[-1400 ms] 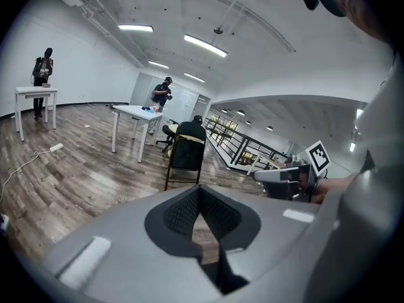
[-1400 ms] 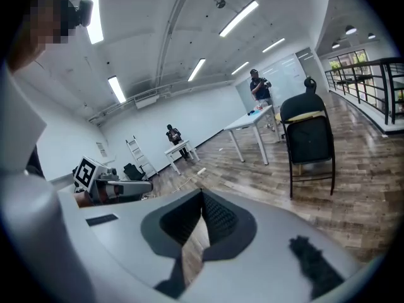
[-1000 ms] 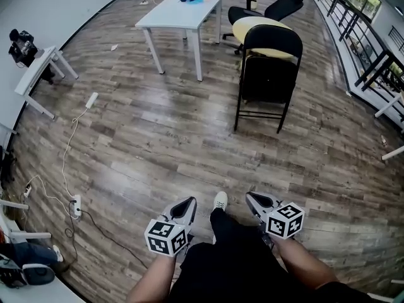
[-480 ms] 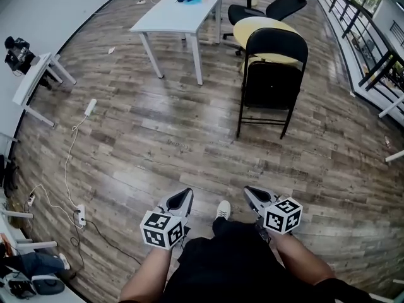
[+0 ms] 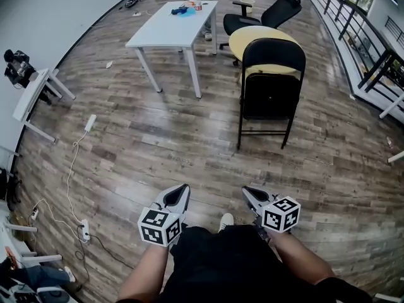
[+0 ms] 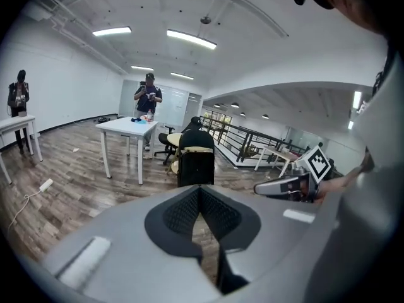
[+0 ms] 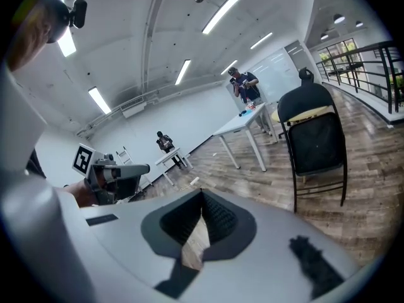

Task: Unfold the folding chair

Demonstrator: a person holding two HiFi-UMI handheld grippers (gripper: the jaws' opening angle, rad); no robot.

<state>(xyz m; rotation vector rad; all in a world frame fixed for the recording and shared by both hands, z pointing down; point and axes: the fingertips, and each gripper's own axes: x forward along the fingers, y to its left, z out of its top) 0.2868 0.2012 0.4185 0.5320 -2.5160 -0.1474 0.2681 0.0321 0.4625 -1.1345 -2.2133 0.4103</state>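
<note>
A black folding chair [image 5: 271,93] stands folded and upright on the wood floor, ahead and to the right; it also shows as the chair [image 6: 195,163] in the left gripper view and the chair [image 7: 314,141] in the right gripper view. My left gripper [image 5: 178,194] and right gripper [image 5: 250,194] hang low in front of me, both shut and empty, well short of the chair. Each gripper [image 6: 201,191] [image 7: 202,197] shows its tips touching. A yellow round table [image 5: 252,38] stands right behind the chair.
A white table [image 5: 170,24] stands ahead to the left, a black office chair [image 5: 265,14] beyond. A power strip and cable [image 5: 82,131] lie on the floor at left. Black railing [image 5: 353,24] runs along the right. A person [image 6: 148,100] stands behind the white table.
I have walked forward: the chair sits closer and both grippers have moved ahead with me, still shut.
</note>
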